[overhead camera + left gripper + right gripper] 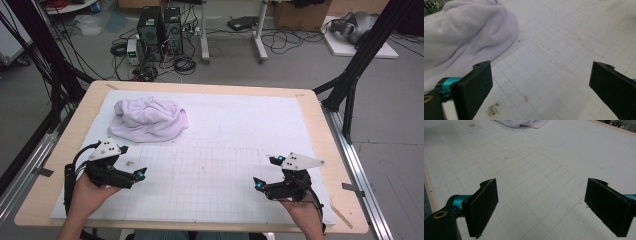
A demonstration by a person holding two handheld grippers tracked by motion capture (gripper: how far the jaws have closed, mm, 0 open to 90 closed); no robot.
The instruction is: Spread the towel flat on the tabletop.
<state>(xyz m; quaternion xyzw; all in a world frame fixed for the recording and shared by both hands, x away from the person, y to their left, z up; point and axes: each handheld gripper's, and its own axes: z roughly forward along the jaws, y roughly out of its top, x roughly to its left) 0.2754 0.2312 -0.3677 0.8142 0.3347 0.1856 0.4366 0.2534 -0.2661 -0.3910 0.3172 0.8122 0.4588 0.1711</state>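
left claw and right claw gape empty over gridded desk; computers on floor beyond; crumpled towel lies crosswise.

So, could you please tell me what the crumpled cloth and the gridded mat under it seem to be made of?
The lavender towel looks like soft fleece or terry: matte, fuzzy, with thick rounded folds. The white gridded mat seems a thin, matte sheet, perhaps paper or foam board; it lies flat and shows stains.
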